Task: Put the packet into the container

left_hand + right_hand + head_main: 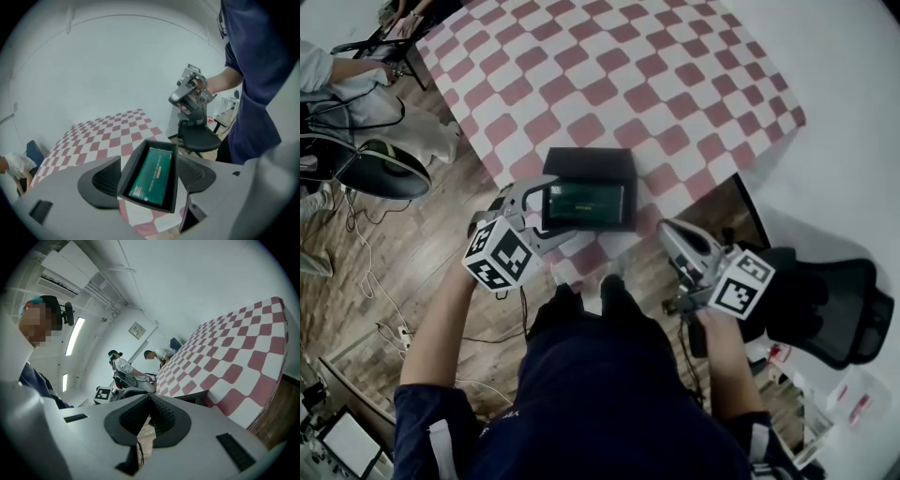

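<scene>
**Packet down in the container, both tools empty**

One flat green packet [586, 204], lying face up inside one black rectangular open container [581, 164] at the near edge of the red-and-white checked counter [619, 84]. White print and a short yellow bar on the packet, too small to read.

Two tools. Left tool [147, 179] released: jaws spread wide, pressing on nothing, held over the container's near left side. Right tool [150, 416] clenched: pads together with nothing between them, off the counter's near right corner. One black-and-white marker cube [499, 255] on each tool.

One black office chair [825, 300] on the wooden floor [412, 253] to the right. Two seated people [124, 367] far off to the left.
</scene>
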